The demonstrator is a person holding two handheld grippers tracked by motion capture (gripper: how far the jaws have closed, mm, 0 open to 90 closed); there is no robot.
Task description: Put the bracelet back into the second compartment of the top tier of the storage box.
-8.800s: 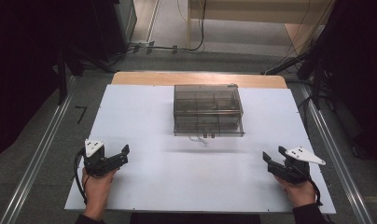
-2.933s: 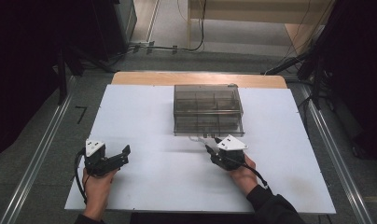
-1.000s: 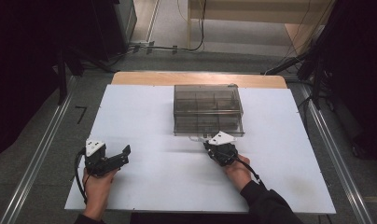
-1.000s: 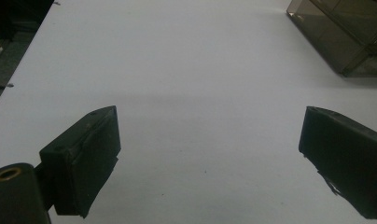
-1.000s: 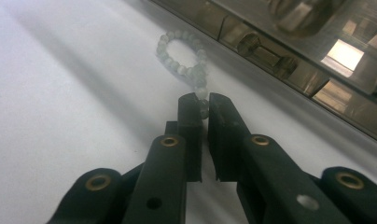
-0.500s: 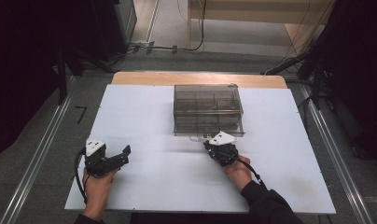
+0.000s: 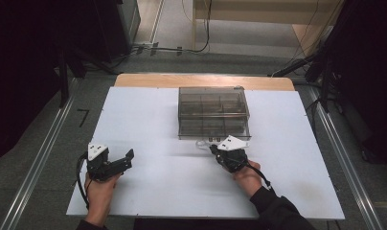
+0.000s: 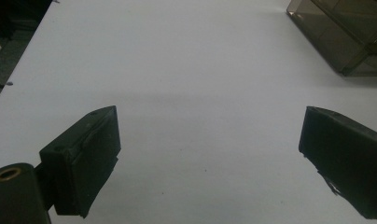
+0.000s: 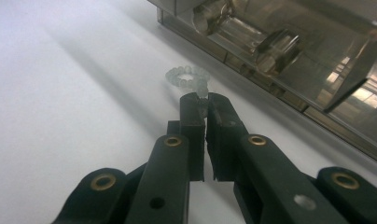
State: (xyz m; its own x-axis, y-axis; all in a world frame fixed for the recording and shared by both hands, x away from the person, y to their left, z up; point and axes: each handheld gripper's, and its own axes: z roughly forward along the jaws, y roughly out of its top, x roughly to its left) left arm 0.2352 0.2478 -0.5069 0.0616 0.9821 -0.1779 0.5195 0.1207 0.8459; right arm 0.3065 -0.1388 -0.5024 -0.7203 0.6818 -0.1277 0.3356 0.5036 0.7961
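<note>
Right gripper (image 9: 201, 100): the jaws are brought together on the near edge of a small ring of pale beads — the pads are pressed on the beads at the very tips. In the high view the right gripper (image 7: 215, 149) is seen just in front of the box, held in the person's right hand (image 7: 246, 175), with a dark sleeve (image 7: 278, 213) behind it.

Bead bracelet (image 9: 186, 78): a loop of translucent, whitish beads is laid flat on the white table (image 9: 60, 93), with its far side free and its near side caught between the black jaws. It is seen in the high view as a faint pale loop (image 7: 202, 143) just beside the front wall of the box; whether it is lifted off the surface cannot be told.

Box (image 7: 213, 112): a smoky clear plastic organiser, divided into compartments, is set near the middle of the table, toward the far edge. In the right gripper view its front wall (image 9: 289, 60) is close by, and round clear things are made out inside it.

Left gripper (image 8: 210, 154): the jaws are held wide apart, with nothing between them — bare white tabletop is seen in the gap. In the high view it (image 7: 126, 159) is kept low at the near left of the table, well apart from the box.
</note>
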